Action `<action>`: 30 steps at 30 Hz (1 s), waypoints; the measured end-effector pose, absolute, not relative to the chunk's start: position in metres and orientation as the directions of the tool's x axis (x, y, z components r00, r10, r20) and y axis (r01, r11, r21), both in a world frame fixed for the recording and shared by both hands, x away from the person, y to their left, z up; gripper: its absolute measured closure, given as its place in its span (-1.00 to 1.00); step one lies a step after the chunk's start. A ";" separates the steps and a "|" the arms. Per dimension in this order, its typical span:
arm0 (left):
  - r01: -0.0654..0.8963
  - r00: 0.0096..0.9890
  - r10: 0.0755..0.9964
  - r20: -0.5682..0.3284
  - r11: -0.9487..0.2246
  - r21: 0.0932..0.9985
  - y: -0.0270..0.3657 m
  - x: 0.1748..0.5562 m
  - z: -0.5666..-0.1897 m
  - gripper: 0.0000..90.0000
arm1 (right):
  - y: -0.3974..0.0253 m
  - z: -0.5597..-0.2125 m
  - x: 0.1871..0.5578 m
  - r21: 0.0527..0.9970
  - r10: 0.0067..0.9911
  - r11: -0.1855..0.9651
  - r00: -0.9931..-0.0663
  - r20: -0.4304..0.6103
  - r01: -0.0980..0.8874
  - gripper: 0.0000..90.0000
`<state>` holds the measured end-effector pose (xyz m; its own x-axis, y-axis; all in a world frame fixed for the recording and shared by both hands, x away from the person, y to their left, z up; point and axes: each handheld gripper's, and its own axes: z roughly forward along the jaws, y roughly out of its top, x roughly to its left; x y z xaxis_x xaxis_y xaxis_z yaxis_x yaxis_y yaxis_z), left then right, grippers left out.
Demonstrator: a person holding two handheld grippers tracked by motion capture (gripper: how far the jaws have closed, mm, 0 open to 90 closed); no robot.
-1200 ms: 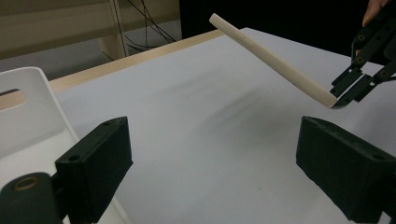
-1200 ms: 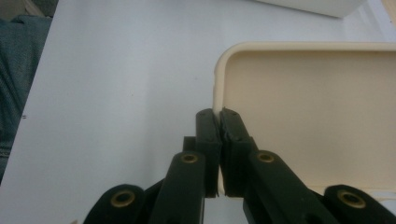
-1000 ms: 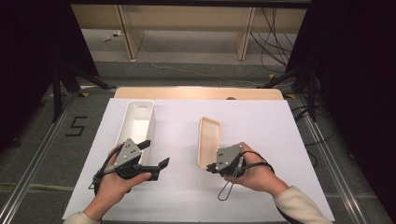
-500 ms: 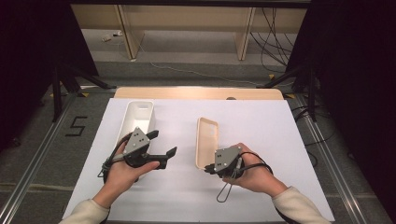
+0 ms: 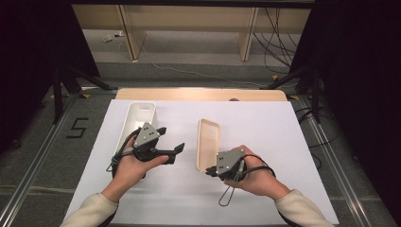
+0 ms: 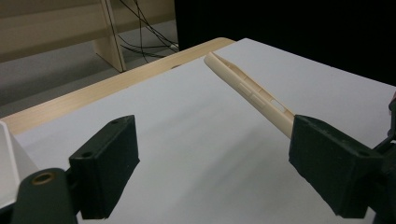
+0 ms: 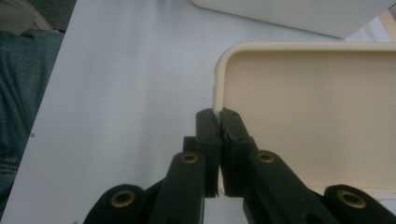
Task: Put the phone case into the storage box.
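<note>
The right gripper [image 5: 211, 171] pinches the near rim of a cream lid [image 5: 208, 144] lying on a white sheet [image 5: 265, 137], while the left gripper [image 5: 170, 141], jaws wide and empty, hovers beside a white bin [image 5: 137, 113]. The sheet covers a wooden table [image 5: 198, 94]; cables [image 5: 279, 42] trail over the grey floor beyond.

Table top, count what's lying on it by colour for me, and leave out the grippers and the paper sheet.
White: 1, the white tray.
Cream: 1, the cream lid, gripped at its near edge by the right gripper.
Total: 2.
</note>
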<state>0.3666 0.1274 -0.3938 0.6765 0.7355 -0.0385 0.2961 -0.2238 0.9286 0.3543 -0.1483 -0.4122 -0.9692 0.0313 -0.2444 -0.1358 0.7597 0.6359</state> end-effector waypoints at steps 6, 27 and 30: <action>0.302 0.680 0.732 -0.045 -0.223 0.927 0.120 0.373 -0.391 -0.66 | -0.146 -0.412 0.353 0.637 0.028 0.758 -0.969 -0.245 -0.139 0.96; 0.347 0.693 0.714 -0.096 -0.214 0.913 0.090 0.394 -0.387 -0.57 | -0.139 -0.413 0.349 0.632 0.008 0.756 -0.964 -0.265 -0.168 0.96; 0.355 0.690 0.717 -0.106 -0.208 0.911 0.087 0.396 -0.387 -0.54 | -0.138 -0.413 0.347 0.630 0.008 0.758 -0.963 -0.268 -0.169 0.96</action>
<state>0.3964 0.0872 -0.3873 0.6895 0.7165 -0.1057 0.3554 -0.2076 0.9114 0.3474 -0.1376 -0.4129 -0.9634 0.0083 -0.2678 -0.1687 0.7578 0.6303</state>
